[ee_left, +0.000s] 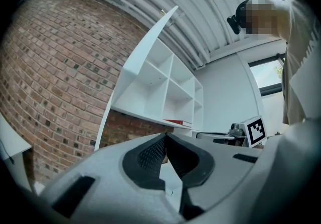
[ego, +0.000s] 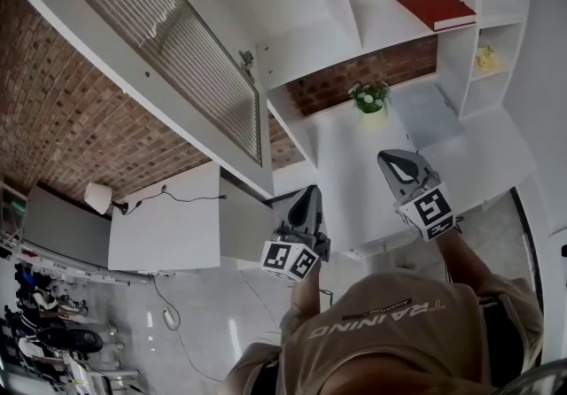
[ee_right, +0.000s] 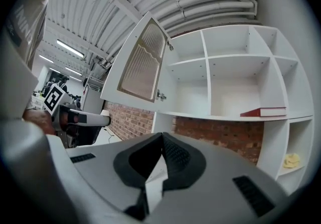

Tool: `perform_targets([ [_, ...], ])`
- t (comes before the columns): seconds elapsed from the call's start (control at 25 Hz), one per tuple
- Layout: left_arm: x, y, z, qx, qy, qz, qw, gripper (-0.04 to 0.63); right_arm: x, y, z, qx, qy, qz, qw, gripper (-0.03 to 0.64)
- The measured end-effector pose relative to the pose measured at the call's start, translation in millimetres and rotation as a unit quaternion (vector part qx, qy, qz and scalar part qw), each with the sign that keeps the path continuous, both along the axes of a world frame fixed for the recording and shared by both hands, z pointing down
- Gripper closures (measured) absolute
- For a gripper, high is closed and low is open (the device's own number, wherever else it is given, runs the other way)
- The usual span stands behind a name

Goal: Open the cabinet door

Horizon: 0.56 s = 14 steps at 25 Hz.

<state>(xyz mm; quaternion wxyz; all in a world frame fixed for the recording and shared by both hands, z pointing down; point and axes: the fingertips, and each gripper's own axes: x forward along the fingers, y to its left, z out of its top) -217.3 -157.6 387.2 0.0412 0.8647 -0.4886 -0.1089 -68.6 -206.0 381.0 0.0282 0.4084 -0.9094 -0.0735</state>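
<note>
Both my claws, left claw [ee_left: 165,140] and right claw [ee_right: 161,138], are clenched on nothing, well apart from the shelves [ee_right: 228,57]. The cabinet door [ee_right: 142,65] stands swung wide. I judge the opening done, so I'd just keep clear of its edge.

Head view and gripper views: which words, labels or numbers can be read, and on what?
"TRAINING": on the person's shirt, upside down in the head view.
Smaller line next to it: too small to read.
White print on the red book: too blurred to read.
</note>
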Motion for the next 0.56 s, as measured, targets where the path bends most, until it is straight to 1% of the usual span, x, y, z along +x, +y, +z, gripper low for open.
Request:
perform_targets([
  [0.16, -1, 0, 14, -0.010, -0.002, 0.006, 0.9999, 0.588, -1, -2, 13, -0.013, -0.009, 0.004, 1.000, 0.603],
  [0.32, 2, -3, 21, -0.021, 0.002, 0.014, 0.9997, 0.588, -1, 0, 13, -0.008, -0.025, 0.008, 1.000, 0.603],
  [0.56, 3, -8, 21, -0.018, -0.003, 0.019, 0.9997, 0.588, -4, -5, 13, -0.003, -0.029, 0.005, 1.000, 0.603],
])
